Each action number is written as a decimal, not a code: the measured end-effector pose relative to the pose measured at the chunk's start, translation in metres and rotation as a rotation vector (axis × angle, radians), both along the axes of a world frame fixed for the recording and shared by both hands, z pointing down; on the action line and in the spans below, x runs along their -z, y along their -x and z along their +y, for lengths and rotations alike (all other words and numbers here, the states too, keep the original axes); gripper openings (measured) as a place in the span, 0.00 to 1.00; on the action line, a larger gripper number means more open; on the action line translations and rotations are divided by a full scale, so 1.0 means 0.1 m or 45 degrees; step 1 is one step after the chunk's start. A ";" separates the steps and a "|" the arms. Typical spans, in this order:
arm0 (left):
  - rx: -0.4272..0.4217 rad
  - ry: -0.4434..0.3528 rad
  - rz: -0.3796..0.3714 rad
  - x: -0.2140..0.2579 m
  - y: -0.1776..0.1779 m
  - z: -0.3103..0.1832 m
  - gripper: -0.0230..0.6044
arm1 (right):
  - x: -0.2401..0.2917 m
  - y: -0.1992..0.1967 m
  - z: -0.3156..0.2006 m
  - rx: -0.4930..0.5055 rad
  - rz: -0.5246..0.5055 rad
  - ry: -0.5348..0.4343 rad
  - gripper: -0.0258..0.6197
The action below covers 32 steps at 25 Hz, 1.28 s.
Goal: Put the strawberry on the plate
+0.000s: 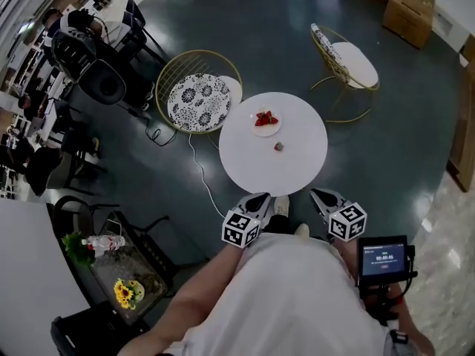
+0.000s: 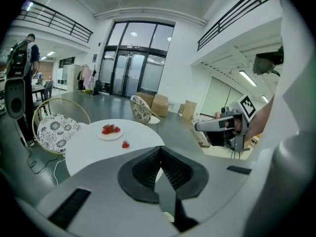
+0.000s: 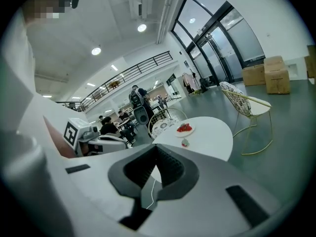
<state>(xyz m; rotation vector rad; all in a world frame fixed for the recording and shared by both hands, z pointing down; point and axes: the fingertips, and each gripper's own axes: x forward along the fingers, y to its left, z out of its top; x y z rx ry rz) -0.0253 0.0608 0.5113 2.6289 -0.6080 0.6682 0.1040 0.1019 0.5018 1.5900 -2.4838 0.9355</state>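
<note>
So left gripper (image 1: 258, 200) and right gripper (image 1: 321, 195) sit shut, empty, lower centre; small red strawberry (image 1: 278, 147) lies mid-frame on round white table (image 1: 245, 165), near the white plate (image 1: 266, 130). I'd open wide before reaching.

The small red strawberry (image 1: 279, 147) lies alone on the bare round white surface (image 1: 297, 170), close to its middle. It is well inside the edge and touches nothing else. It is too small in every view to tell which way its tip points, though a paler patch shows at one end.

The small round white plate (image 1: 266, 132) sits flat on the same surface, toward the far side. The lone strawberry is near the plate but clearly apart from it. A low heap of red strawberries (image 1: 266, 119) fills the middle of the plate, and its white rim shows all round them.
</note>
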 end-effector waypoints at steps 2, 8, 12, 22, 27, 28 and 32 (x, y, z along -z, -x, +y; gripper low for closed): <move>-0.033 0.005 -0.026 -0.13 -0.14 -0.24 0.05 | -0.09 -0.13 -0.21 -0.017 -0.011 0.015 0.05; -0.094 0.044 -0.069 -0.35 -0.32 -0.62 0.05 | -0.24 -0.31 -0.55 -0.060 -0.014 0.072 0.05; -0.137 0.060 -0.119 -0.54 -0.39 -0.83 0.05 | -0.31 -0.37 -0.78 -0.076 -0.028 0.074 0.05; -0.212 0.163 -0.171 -0.86 -0.52 -1.17 0.05 | -0.52 -0.39 -1.13 -0.090 -0.026 0.157 0.05; -0.240 0.210 -0.209 -1.27 -0.47 -1.51 0.05 | -0.89 -0.42 -1.50 -0.129 -0.030 0.188 0.05; -0.251 0.212 -0.222 -1.36 -0.48 -1.57 0.05 | -0.98 -0.43 -1.56 -0.135 -0.033 0.193 0.05; -0.300 0.187 -0.273 -1.43 -0.54 -1.70 0.05 | -0.98 -0.47 -1.64 -0.158 -0.039 0.205 0.05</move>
